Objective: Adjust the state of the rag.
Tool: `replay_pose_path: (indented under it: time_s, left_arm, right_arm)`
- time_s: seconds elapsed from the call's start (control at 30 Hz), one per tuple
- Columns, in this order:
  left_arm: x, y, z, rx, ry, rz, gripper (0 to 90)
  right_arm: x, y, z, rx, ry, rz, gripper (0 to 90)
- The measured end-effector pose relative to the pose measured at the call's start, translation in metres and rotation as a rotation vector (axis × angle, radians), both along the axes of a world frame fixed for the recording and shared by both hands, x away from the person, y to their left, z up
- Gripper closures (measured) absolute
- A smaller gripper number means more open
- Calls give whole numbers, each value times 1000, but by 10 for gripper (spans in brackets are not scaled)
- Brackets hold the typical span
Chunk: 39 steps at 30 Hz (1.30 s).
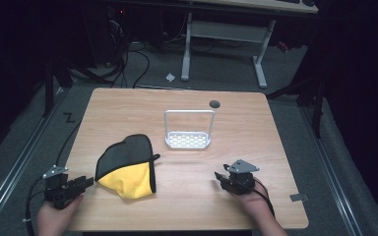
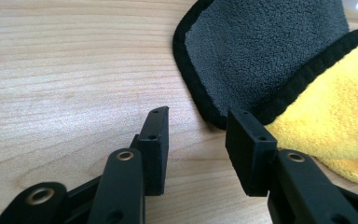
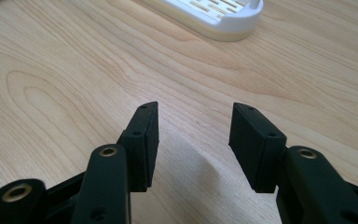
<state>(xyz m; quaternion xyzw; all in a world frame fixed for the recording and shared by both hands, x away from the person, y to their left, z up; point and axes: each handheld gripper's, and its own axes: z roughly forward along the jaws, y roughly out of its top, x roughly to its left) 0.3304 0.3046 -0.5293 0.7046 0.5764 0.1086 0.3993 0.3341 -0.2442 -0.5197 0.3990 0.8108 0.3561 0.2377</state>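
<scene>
Just ahead of the left gripper (image 2: 196, 135), whose jaws stand apart and empty, lies the grey-and-yellow cloth (image 2: 279, 70), its black-bound edge close to the right-hand pad without touching. Beyond the right gripper (image 3: 194, 135), equally parted and empty over bare table (image 3: 74, 70), sits the white rack (image 3: 223, 18). No writing is legible.

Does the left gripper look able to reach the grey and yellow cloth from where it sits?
Probably yes: the left gripper is open, with bare table before it and the cloth edge just ahead.
</scene>
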Motion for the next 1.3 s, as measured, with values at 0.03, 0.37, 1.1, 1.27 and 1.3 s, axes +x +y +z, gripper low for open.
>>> replay_pose_path:
  time_s: [0.03, 0.37, 1.1, 1.27, 1.3]
  left_arm:
    - [0, 0, 0, -2, -3, 1, 599]
    - [-1, 8, 2, -27, -20, 12, 604]
    - [5, -26, 26, 23, -151, -49, 864]
    - [11, -33, 15, 38, -99, -75, 864]
    - [12, -35, 13, 45, -90, -82, 867]
  right_arm:
    - [1, 0, -1, 2, 6, 0, 530]
    - [1, 1, -3, -13, 6, -5, 523]
    - [3, 7, -5, -11, 15, 7, 523]
    - [2, 6, -5, -12, 15, 11, 524]
    - [2, 5, -5, -5, 18, 13, 524]
